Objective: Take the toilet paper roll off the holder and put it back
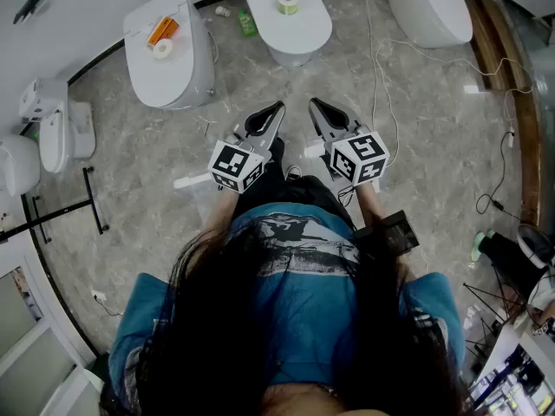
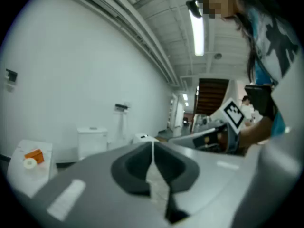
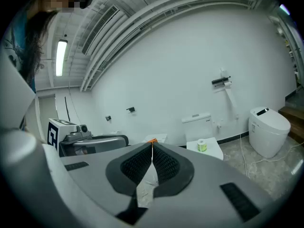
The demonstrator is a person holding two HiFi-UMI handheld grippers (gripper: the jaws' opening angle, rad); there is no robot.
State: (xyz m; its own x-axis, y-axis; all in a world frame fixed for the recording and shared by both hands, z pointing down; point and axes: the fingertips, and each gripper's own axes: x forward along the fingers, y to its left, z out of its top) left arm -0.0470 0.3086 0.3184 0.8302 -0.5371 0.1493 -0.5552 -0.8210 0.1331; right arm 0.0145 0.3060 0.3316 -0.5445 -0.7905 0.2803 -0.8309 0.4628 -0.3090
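Both grippers are held side by side in front of the person, above the marble floor and apart from everything. The left gripper [image 1: 277, 107] [image 2: 152, 143] is shut with nothing between its jaws. The right gripper [image 1: 314, 103] [image 3: 152, 144] is shut and empty too. A toilet paper roll [image 1: 287, 4] [image 3: 202, 145] stands on the closed lid of the middle toilet [image 1: 299, 33] straight ahead. A second roll [image 1: 161, 48] [image 2: 30, 163] lies beside an orange packet [image 1: 163, 29] on the left toilet [image 1: 173, 76]. Small black fittings [image 3: 130, 109] hang on the white wall; whether one is the holder I cannot tell.
A third toilet [image 1: 431, 7] stands at the far right, with white cables [image 1: 381, 68] running over the floor. A green bottle [image 1: 247, 22] lies between the left and middle toilets. White fixtures [image 1: 54, 133] and a black rail [image 1: 91, 202] are at the left. Equipment [image 1: 512, 258] crowds the right.
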